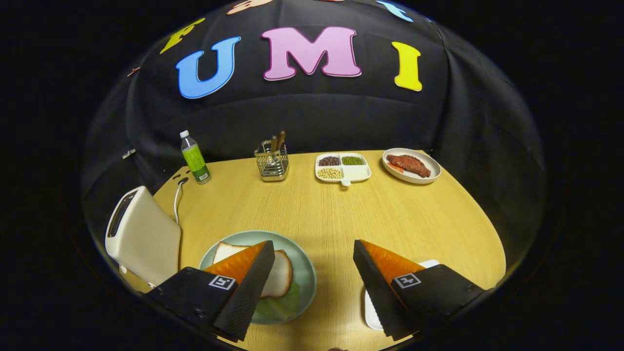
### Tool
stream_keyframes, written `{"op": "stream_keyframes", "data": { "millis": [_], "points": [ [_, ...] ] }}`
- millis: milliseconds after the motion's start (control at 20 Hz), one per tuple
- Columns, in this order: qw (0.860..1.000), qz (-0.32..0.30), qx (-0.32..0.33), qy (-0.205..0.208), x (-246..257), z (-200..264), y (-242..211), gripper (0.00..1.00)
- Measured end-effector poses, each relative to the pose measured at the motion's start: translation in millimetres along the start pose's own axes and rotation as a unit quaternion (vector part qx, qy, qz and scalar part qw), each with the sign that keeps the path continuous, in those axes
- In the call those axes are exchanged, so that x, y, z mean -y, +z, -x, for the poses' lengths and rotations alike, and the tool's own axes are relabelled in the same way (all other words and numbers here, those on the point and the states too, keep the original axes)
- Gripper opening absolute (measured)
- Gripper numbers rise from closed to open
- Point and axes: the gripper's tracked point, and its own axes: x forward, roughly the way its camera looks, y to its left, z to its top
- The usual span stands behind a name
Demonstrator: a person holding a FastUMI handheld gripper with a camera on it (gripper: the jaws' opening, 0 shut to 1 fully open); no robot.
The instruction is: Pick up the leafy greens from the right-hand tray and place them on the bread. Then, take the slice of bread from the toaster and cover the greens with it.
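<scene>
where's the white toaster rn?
Gripper view: white toaster stands at the wooden table's left edge, left of the green plate, beside the open gripper's left finger.

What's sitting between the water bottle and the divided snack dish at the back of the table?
In the gripper view, a wire utensil holder with a few handles stands between the bottle and the divided dish. The gripper is open, fingers empty.

A staged kitchen booth: a wooden table [341, 214] against black cloth carries a toaster [141, 234] at left, a utensil holder [272, 163], a drink bottle [195, 158], a divided dish of beans [342, 167] and plated meat [411, 165] at upper right.
</scene>
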Motion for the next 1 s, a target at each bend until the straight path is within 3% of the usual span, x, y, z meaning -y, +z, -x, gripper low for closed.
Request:
{"op": "stream_keyframes", "data": {
  "millis": [500, 1000],
  "points": [
    [0.985, 0.066, 0.152, 0.045, 8.3, 121.9, 115.9, 1.00],
    [0.973, 0.095, 0.195, 0.079, -13.2, 226.8, 157.9, 1.00]
  ]
}}
